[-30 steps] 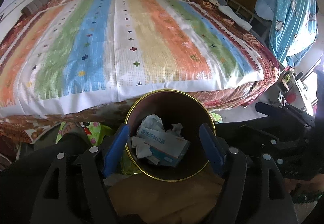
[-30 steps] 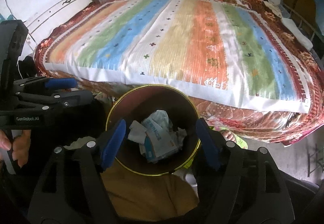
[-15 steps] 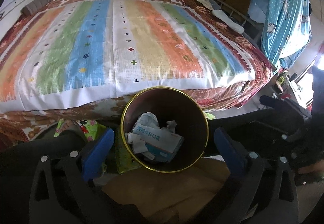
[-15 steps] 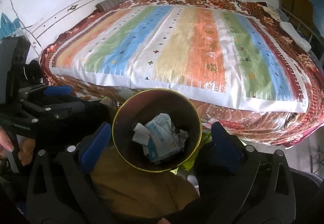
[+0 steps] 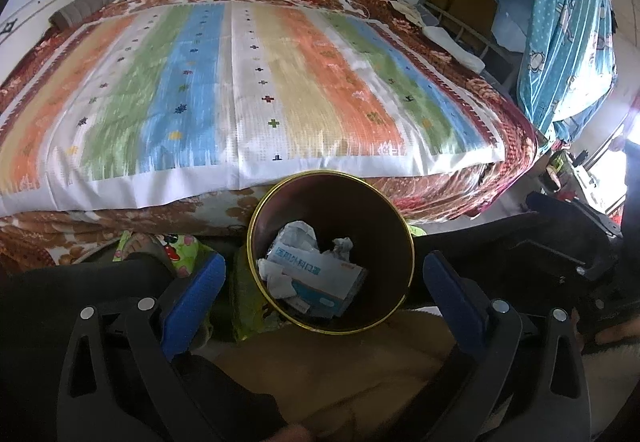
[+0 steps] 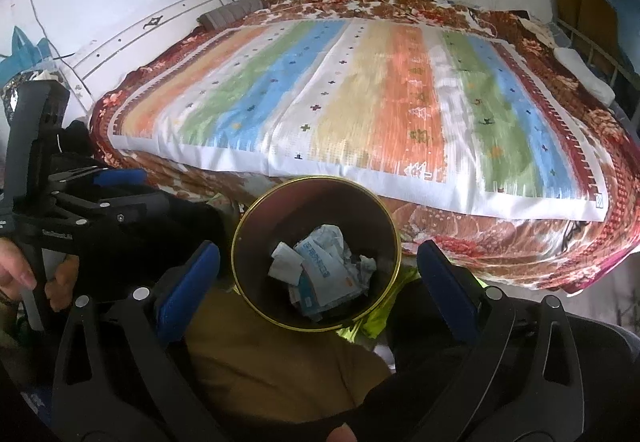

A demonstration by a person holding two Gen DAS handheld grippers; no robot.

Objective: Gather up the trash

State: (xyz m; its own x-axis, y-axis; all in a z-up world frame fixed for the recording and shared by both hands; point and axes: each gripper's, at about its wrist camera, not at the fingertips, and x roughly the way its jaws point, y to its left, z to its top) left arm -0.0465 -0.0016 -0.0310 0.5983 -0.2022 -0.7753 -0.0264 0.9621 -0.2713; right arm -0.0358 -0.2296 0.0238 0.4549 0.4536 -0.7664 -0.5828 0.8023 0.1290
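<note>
1. A round dark-brown waste bin with a gold rim (image 5: pixel 332 254) is seen on the floor at the foot edge of the bed with the striped multicolour cover (image 5: pixel 248 90); crumpled white paper and a flattened blue-white carton (image 5: pixel 316 274) lie inside it.
2. The left gripper (image 5: pixel 324 290) has just been opened; its blue fingers (image 5: pixel 192 294) are spread fully, nothing held.
3. The right gripper (image 6: pixel 316 282) likewise has just been opened wide, empty.
4. The bin is framed straight ahead and below between both finger pairs, mouth tilted towards them; neither hand is judged clearly nearer.
5. No loose trash is made out on the bed.
</note>
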